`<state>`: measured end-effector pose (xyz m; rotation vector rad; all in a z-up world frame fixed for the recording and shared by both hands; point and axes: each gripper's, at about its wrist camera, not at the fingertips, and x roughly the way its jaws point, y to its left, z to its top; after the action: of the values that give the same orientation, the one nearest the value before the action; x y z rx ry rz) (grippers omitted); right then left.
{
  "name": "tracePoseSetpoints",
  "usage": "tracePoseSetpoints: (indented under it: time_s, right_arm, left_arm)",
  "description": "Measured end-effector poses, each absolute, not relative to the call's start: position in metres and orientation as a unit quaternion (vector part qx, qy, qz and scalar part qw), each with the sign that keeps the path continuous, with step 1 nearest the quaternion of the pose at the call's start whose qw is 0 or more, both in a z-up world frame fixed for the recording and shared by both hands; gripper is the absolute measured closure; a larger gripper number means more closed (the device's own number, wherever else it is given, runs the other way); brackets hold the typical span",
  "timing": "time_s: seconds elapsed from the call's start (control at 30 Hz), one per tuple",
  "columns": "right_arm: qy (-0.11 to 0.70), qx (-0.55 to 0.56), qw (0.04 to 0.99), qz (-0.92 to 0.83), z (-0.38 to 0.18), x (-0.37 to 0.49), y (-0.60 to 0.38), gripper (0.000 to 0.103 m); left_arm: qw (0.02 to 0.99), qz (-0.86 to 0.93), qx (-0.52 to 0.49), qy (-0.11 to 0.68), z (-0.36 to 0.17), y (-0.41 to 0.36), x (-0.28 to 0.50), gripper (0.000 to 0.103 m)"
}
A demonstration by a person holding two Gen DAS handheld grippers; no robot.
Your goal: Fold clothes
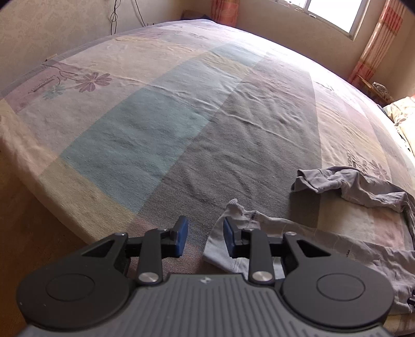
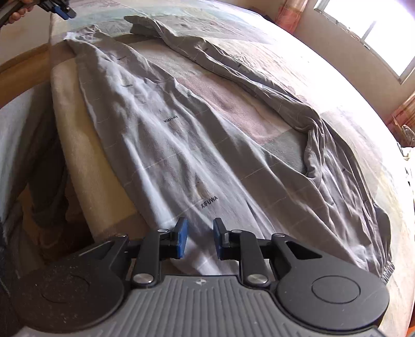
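Grey trousers (image 2: 181, 129) with thin grid lines and small printed words lie spread on the bed, legs apart in a V. The near leg runs to its cuff (image 2: 77, 36) by the bed corner. The far leg (image 2: 233, 64) is twisted, and the waistband (image 2: 386, 267) is at the right. My right gripper (image 2: 199, 238) is open just above the near leg's upper part, holding nothing. My left gripper (image 1: 205, 233) is open at the near leg's pale cuff (image 1: 233, 210), which lies under its right finger. The far leg's cuff (image 1: 311, 178) lies farther right.
The bed (image 1: 155, 116) has a wrinkled pastel patchwork sheet. Its left edge drops to a wooden floor (image 1: 26, 233). Pillows (image 1: 402, 114) sit at the far right, and a window (image 1: 334, 13) with orange curtains is behind. A hand (image 2: 18, 15) holds the left gripper (image 2: 64, 11).
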<state>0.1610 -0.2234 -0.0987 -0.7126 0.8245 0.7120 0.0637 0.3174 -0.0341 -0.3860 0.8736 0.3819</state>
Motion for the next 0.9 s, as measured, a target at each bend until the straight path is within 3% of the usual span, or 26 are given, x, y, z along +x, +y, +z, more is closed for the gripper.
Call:
tracePoseSetpoints:
  time_s: [0.1,0.23,0.37,0.47,0.6,0.67,0.77,0.83,0.9]
  right_arm:
    - [0.381,-0.277,0.821,0.323,-0.086,0.17,-0.213,0.078]
    - [0.368,-0.204,0.837,0.349,-0.066,0.175,-0.194,0.066]
    - [0.377,-0.193,0.833,0.355,-0.076,0.188,-0.158,0.066]
    - [0.4,-0.174,0.831,0.345,-0.088,0.198,-0.145,0.066]
    - [0.405,-0.156,0.835,0.339,-0.091,0.195,-0.145,0.064]
    - [0.402,-0.156,0.837,0.337,-0.089,0.191,-0.145,0.063]
    - [0.396,-0.156,0.84,0.336,-0.087,0.186,-0.146,0.063]
    - [0.371,-0.17,0.839,0.359,-0.078,0.176,-0.138,0.063]
    - [0.338,-0.191,0.829,0.402,-0.069,0.163,-0.122,0.063]
  left_arm:
    - [0.884,0.132,-0.155,0.42,-0.032,0.289,0.076,0.072]
    - [0.898,0.063,-0.114,0.421,-0.028,0.25,0.091,0.069]
    - [0.901,-0.011,-0.073,0.428,-0.039,0.209,0.115,0.067]
    - [0.884,-0.044,-0.1,0.454,-0.063,0.197,0.134,0.067]
    - [0.866,-0.002,-0.125,0.483,-0.095,0.217,0.149,0.069]
    - [0.876,0.024,-0.152,0.458,-0.096,0.241,0.149,0.068]
    - [0.877,0.094,-0.149,0.448,-0.081,0.265,0.144,0.074]
    - [0.883,0.088,-0.163,0.431,-0.068,0.276,0.129,0.064]
    - [0.886,0.101,-0.162,0.422,-0.058,0.282,0.11,0.061]
